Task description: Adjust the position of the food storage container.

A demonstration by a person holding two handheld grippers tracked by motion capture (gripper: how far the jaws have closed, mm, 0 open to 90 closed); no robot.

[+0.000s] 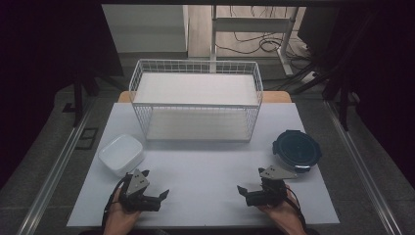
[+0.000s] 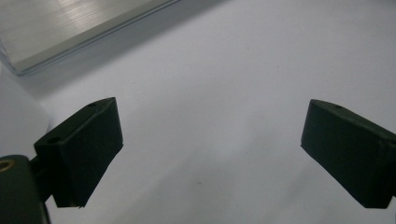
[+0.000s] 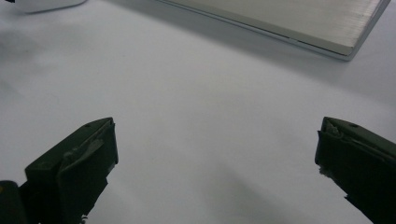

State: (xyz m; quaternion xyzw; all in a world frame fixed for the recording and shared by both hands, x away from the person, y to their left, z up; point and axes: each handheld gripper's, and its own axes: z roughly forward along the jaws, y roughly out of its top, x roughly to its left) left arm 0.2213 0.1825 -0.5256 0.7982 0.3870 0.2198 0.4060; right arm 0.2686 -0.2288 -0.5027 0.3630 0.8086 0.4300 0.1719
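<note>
I hold both tongs spread and empty low in the frame: left tongs (image 1: 157, 199) beside the white dish (image 1: 121, 154) at lower left, right tongs (image 1: 244, 194) near the dark lidded container (image 1: 296, 150) at right. Both look rigid, smooth, likely slippery; I'd grip their rims.

Dim room, lit table (image 1: 205, 171), soft focus overall.
High view: black vignette at 9 and 3 o'clock, light from above, wire basket (image 1: 195, 100) throws a faint shadow toward 6. Both gripper views: even white surface, mild glare at centre, near jaws blurred, brushed metal edge sheen at 11 and 1 o'clock.
</note>
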